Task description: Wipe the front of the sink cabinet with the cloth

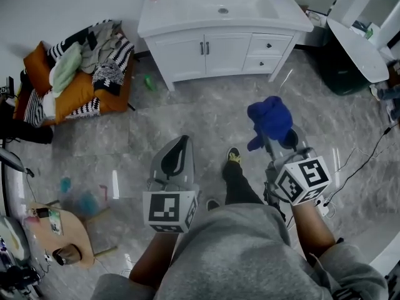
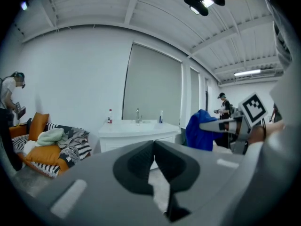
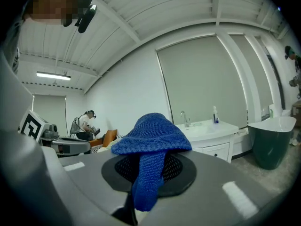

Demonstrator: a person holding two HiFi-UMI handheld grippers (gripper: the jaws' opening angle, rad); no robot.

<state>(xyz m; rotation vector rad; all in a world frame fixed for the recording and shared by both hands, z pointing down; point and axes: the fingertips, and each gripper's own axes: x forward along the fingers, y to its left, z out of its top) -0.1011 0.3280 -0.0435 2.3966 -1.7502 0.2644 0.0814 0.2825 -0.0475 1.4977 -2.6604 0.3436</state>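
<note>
The white sink cabinet (image 1: pixel 222 54) stands at the far wall, its two doors and drawers facing me; it also shows small in the left gripper view (image 2: pixel 136 134) and the right gripper view (image 3: pixel 211 138). A blue knitted cloth (image 1: pixel 270 120) hangs from my right gripper (image 1: pixel 280 137), whose jaws are shut on it; in the right gripper view the cloth (image 3: pixel 151 147) drapes over the jaws. My left gripper (image 1: pixel 177 152) is held level beside it, jaws shut on nothing (image 2: pixel 154 147). Both grippers are well short of the cabinet, over the grey floor.
An orange seat (image 1: pixel 75 80) piled with striped and pale laundry sits left of the cabinet. A white tub (image 1: pixel 356 45) and dark bin (image 1: pixel 340 74) stand to the right. Cables (image 1: pixel 369 155) run over the floor at right. A small wooden table (image 1: pixel 59 233) is at lower left.
</note>
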